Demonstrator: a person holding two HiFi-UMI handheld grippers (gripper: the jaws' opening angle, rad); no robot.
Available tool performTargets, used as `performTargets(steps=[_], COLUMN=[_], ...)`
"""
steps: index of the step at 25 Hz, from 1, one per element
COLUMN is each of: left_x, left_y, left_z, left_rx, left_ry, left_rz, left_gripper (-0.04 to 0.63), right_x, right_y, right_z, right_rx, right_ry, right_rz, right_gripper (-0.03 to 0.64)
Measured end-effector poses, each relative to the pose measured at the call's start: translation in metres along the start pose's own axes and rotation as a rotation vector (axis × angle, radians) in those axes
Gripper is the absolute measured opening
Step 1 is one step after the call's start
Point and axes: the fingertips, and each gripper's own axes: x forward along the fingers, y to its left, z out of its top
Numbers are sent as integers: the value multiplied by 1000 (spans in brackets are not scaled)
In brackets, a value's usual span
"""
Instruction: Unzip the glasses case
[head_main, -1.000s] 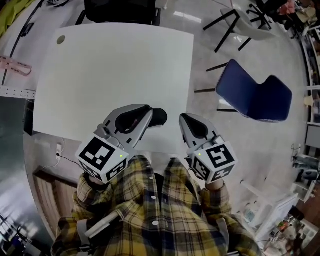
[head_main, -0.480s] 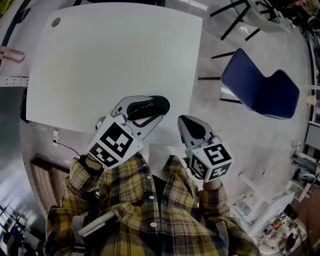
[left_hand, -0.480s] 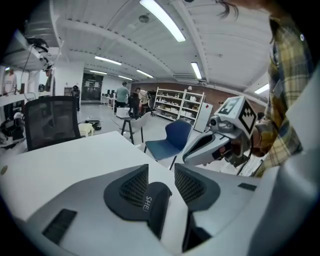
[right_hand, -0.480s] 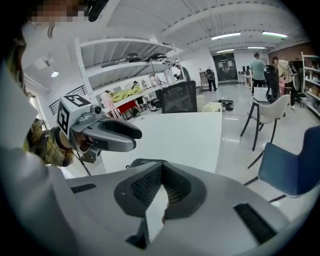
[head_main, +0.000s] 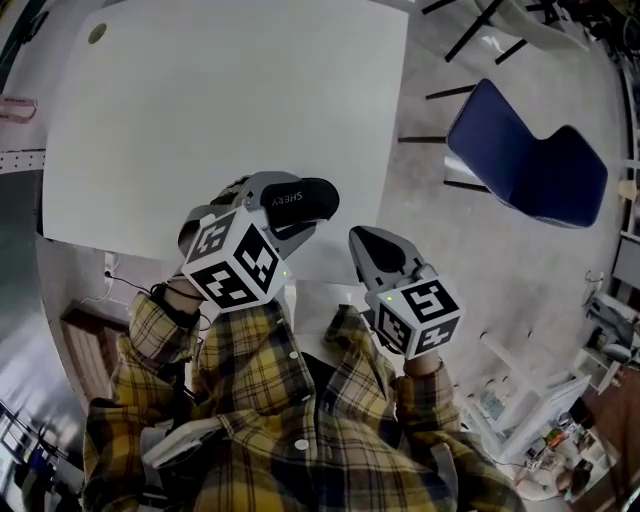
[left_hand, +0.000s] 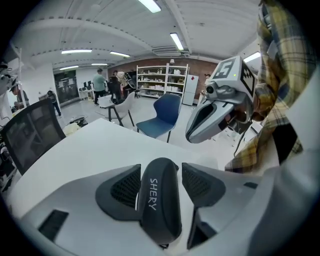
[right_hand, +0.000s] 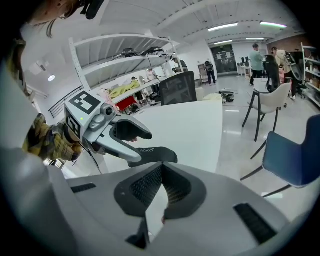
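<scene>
A black oval glasses case (head_main: 300, 200) with white print lies at the near edge of the white table (head_main: 230, 100). My left gripper (head_main: 305, 210) straddles it, one finger on each side. In the left gripper view the case (left_hand: 160, 200) fills the space between the pads (left_hand: 125, 187). Its jaws have just been opening, and a slim gap shows at the right pad. My right gripper (head_main: 365, 238) hangs just right of the case, with its pads meeting at the tips (right_hand: 161, 170) on nothing. The right gripper view shows the case (right_hand: 152, 152) ahead, inside the left gripper (right_hand: 135, 145).
A blue chair (head_main: 530, 160) stands on the floor to the right of the table. The person's plaid shirt (head_main: 300, 420) fills the bottom of the head view. The rest of the tabletop is bare white. Shelves and other chairs stand far back in the room.
The left gripper has rolled so that its marker cube faces another way, and its fingers have spread around the case. Both grippers sit a little lower toward the table's near edge.
</scene>
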Motion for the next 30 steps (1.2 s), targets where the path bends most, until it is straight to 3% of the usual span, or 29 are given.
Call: performTargets(steps=[10, 15, 20, 26, 28, 30], left_x=[24, 32, 33, 31, 31, 32], left_y=[4, 3, 4, 3, 4, 4], left_z=[-22, -32, -30, -33, -31, -28], left_rx=[101, 148, 148, 152, 155, 155], left_ry=[122, 125, 100, 79, 72, 64], left_rz=[-7, 21, 50, 64, 67, 66], left_gripper=[258, 270, 270, 272, 272, 272], right_x=[13, 27, 32, 47, 53, 57], right_y=[-8, -11, -16, -10, -7, -6], right_z=[-8, -14, -22, -33, -37, -40], right_rx=[30, 35, 32, -116, -188, -254], right_ry=[25, 41, 88, 137, 155, 158], right_rz=[19, 27, 59, 109, 122, 122], right_gripper=[-2, -2, 0, 7, 65, 77])
